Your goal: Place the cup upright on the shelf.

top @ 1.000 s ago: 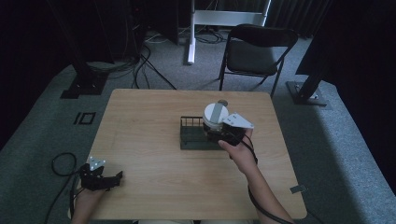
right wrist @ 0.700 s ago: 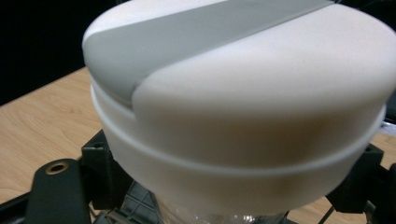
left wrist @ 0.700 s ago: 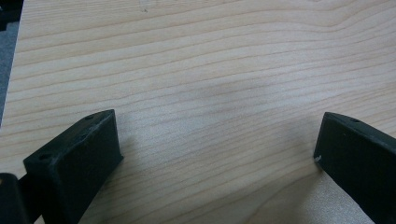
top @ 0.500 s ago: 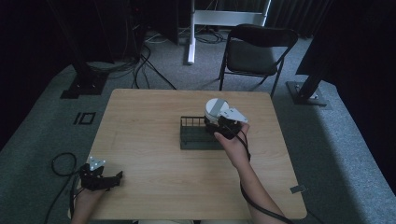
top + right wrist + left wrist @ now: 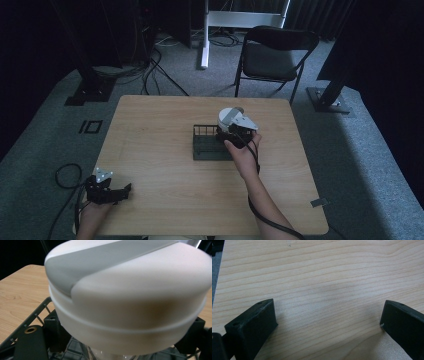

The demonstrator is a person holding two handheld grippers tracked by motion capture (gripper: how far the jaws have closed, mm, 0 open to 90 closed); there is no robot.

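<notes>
A container with a white lid crossed by a grey stripe (image 5: 227,117) stands at the right end of a black wire rack (image 5: 210,149) in the middle of the table. My right gripper (image 5: 235,134), held by a hand, is right against it from the near side. In the right gripper view the lid (image 5: 130,297) looms close, a clear body (image 5: 107,355) shows below it, and the jaws stand wide apart on either side of the container. My left gripper (image 5: 116,192) rests open at the table's front left corner, with only bare wood (image 5: 324,295) between its jaws.
The wooden table (image 5: 160,125) has free room left of the rack and along its front. A black folding chair (image 5: 277,55) stands behind the table. Cables and stand bases lie on the grey floor around it.
My right gripper has moved a little left and forward, closing in on the lidded container over the rack. The left gripper has stayed where it was.
</notes>
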